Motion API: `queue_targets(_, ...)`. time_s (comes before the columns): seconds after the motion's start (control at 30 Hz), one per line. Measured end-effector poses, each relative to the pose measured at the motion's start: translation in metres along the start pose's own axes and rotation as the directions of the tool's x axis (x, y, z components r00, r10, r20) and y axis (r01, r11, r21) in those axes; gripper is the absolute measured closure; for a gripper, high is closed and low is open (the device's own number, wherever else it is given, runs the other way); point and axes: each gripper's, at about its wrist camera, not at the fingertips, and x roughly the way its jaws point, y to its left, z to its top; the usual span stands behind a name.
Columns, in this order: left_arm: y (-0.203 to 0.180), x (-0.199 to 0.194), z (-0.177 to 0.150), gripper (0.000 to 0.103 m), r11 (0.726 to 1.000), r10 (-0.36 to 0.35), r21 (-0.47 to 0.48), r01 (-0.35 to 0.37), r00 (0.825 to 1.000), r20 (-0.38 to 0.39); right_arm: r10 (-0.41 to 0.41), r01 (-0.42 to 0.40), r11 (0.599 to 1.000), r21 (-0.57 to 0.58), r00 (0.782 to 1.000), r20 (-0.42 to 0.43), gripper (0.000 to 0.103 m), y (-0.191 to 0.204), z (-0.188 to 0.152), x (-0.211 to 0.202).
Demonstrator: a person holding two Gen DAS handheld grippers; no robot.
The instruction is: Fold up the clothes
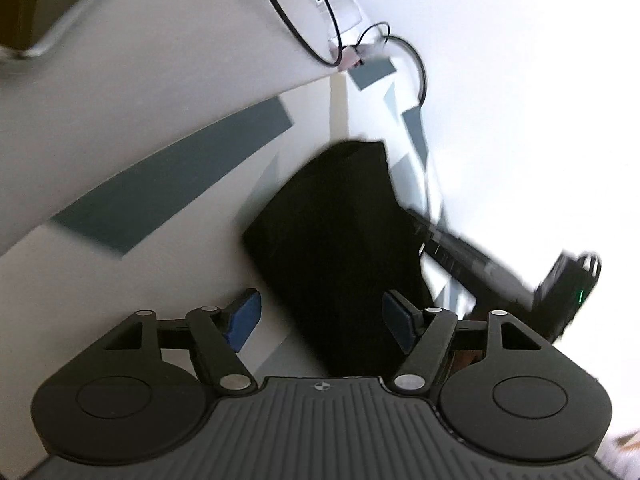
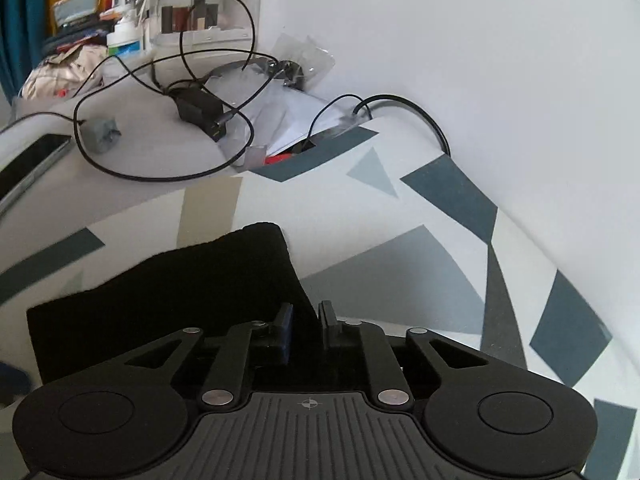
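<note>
I see a black cloth [image 2: 168,292] on a white cover [image 2: 400,216] with grey and dark teal shapes. My gripper pads [image 1: 246,320] are blue.

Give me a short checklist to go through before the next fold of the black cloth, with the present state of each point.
1. Left claw open and free of cloth: ok, its blue pads stand wide apart above the black cloth.
2. Right claw has hold of the cloth edge: cannot tell, the jaws are nearly closed at the edge of the cloth but a small gap shows.
3. Cloth lies flat on the patterned cover: ok, no big wrinkles seen.
4. Cables clear of the cloth: ok, they lie further back.
5. Sharp view for aiming: not ok, the left wrist picture is blurred.
</note>
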Motion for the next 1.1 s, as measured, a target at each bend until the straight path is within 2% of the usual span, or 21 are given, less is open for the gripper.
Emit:
queue_targets(0.13,-0.011,0.015,0.003,0.034,1.0,-0.011,0.002,0.011,1.0,0.022,-0.004,0.004,1.0,-0.008,1.0,-0.009,0.072,0.001,0.001,0.005)
queue_targets(0.2,-0.016,0.018,0.002,0.035,1.0,-0.003,0.019,0.002,0.999,0.032,0.028,-0.027,0.999,0.032,0.999,-0.021,0.073,-0.005,0.001,0.008)
queue_targets(0.23,-0.015,0.014,0.0,0.044,1.0,0.021,0.013,-0.021,0.999,0.039,0.057,-0.056,0.997,0.056,0.998,-0.025,0.084,-0.007,0.001,0.009)
queue_targets(0.27,-0.015,0.009,-0.002,0.059,0.999,0.046,0.006,-0.046,0.998,0.046,0.09,-0.088,0.993,0.08,0.996,-0.027,0.093,-0.009,0.002,0.011)
queue_targets(0.3,-0.014,0.004,-0.004,0.092,0.997,0.071,-0.001,-0.071,0.996,0.053,0.095,-0.093,0.992,0.084,0.995,-0.027,0.093,-0.008,0.004,0.011)
queue_targets(0.37,-0.007,-0.008,-0.006,0.092,0.993,0.118,-0.029,-0.117,0.991,0.064,0.069,-0.068,0.997,0.046,0.997,-0.02,0.094,0.001,0.008,0.011)
queue_targets(0.5,-0.015,-0.041,-0.009,0.092,0.978,0.188,0.062,-0.198,0.972,0.14,0.1,-0.101,0.993,0.052,0.995,0.022,0.093,0.016,0.015,0.012)
queue_targets(0.53,-0.017,-0.049,-0.01,0.092,0.972,0.203,0.084,-0.219,0.966,0.16,0.112,-0.114,0.992,0.06,0.993,0.033,0.081,0.019,0.017,0.013)
queue_targets(0.57,-0.017,-0.054,-0.011,0.092,0.965,0.227,0.094,-0.246,0.958,0.177,0.112,-0.117,0.988,0.101,0.992,0.058,0.063,0.016,0.018,0.007)
queue_targets(0.6,-0.015,-0.056,-0.01,0.092,0.958,0.252,0.091,-0.271,0.95,0.182,0.106,-0.119,0.981,0.153,0.991,0.087,0.06,0.009,0.018,0.0)
queue_targets(0.63,-0.013,-0.057,-0.009,0.092,0.951,0.276,0.087,-0.296,0.943,0.187,0.099,-0.121,0.971,0.205,0.988,0.115,0.061,0.003,0.018,-0.008)
queue_targets(0.73,-0.009,-0.058,-0.008,0.092,0.956,0.271,0.057,-0.287,0.943,0.195,0.06,-0.12,0.935,0.333,0.981,0.186,0.062,-0.018,0.013,-0.034)
queue_targets(0.83,-0.021,-0.052,-0.013,0.091,0.933,0.323,0.092,-0.348,0.921,0.217,-0.066,-0.009,0.936,0.351,0.978,0.2,0.061,-0.039,-0.018,-0.075)
queue_targets(0.87,-0.025,-0.05,-0.016,0.091,0.924,0.338,0.107,-0.368,0.914,0.223,-0.091,0.016,0.935,0.355,0.977,0.194,0.06,-0.043,-0.029,-0.086)
queue_targets(0.93,-0.032,-0.047,-0.02,0.091,0.903,0.368,0.138,-0.406,0.899,0.236,-0.089,0.04,0.953,0.301,0.984,0.151,0.061,-0.042,-0.055,-0.097)
queue_targets(1.0,-0.036,-0.045,-0.023,0.091,0.891,0.385,0.155,-0.428,0.89,0.244,-0.095,0.07,0.972,0.224,0.99,0.103,0.06,-0.035,-0.072,-0.094)
queue_targets(1.07,-0.039,-0.045,-0.025,0.091,0.884,0.394,0.162,-0.439,0.884,0.25,-0.107,0.098,0.985,0.141,0.993,0.056,0.054,-0.027,-0.089,-0.089)
queue_targets(1.1,-0.039,-0.044,-0.026,0.091,0.881,0.395,0.166,-0.443,0.883,0.255,-0.113,0.105,0.984,0.145,0.993,0.047,0.053,-0.028,-0.093,-0.085)
